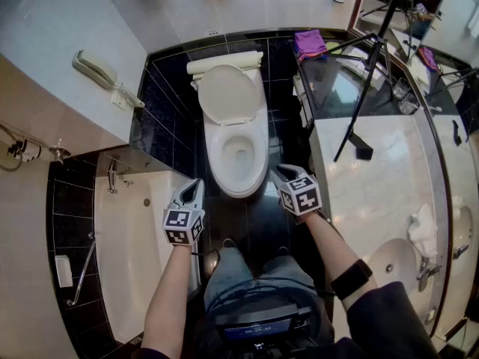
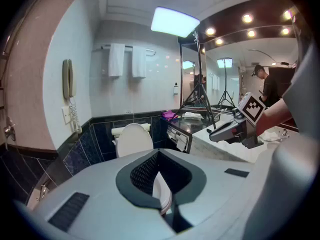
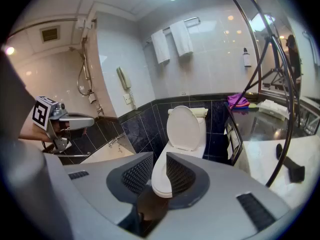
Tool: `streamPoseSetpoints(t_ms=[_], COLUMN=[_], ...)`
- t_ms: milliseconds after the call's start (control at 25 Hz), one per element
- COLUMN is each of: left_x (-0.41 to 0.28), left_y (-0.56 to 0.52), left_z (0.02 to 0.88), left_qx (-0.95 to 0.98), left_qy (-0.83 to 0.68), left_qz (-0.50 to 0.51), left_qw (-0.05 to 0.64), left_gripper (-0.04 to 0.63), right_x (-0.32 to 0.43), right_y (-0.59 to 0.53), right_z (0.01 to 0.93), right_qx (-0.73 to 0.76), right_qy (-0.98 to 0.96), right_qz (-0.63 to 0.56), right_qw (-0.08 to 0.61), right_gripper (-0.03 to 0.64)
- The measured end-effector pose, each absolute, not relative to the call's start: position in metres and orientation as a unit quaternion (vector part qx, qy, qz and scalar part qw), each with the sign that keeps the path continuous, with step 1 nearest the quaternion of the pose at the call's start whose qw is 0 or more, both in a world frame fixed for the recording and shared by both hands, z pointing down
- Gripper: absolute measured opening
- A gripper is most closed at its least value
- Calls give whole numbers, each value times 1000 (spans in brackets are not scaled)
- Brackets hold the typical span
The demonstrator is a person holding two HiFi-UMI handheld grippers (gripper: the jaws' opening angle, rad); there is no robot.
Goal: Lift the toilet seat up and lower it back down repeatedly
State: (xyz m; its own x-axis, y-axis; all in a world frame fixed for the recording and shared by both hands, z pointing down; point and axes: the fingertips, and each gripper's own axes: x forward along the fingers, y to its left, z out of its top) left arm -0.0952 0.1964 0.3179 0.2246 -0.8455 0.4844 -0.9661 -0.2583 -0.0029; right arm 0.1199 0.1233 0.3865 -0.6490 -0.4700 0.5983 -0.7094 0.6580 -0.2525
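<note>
Left gripper [image 1: 196, 187] and right gripper [image 1: 279, 173] are hovering empty, jaws slightly apart, flanking the toilet bowl [image 1: 238, 172] at its front rim, touching neither edge.

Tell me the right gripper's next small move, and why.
Probably ease the right gripper forward and inward to the front edge of the toilet seat. Its jaws stand apart and empty just short of it, and the seat appears to lie down while the lid leans upright.

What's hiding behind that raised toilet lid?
The cream tank top shows above the lid, against dark wall tiles. The tank's front is covered.
</note>
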Motion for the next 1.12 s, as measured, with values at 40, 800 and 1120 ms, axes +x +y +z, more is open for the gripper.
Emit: streamPoseSetpoints(t_ms=[40, 800, 1120], left_x=[-92, -95, -108], left_y=[190, 103, 83], left_z=[324, 548, 617], left_qx=[768, 809, 805], left_qy=[-591, -546, -555], left_qz=[198, 188, 166], left_qw=[146, 109, 127], left_gripper=[-9, -9, -9], right_x=[122, 86, 70], right_y=[117, 43, 36], right_z=[398, 745, 871], right_qx=[338, 358, 367], right_qy=[-873, -777, -715], right_qz=[251, 466, 568], right_qw=[247, 225, 177], right_gripper=[106, 156, 156])
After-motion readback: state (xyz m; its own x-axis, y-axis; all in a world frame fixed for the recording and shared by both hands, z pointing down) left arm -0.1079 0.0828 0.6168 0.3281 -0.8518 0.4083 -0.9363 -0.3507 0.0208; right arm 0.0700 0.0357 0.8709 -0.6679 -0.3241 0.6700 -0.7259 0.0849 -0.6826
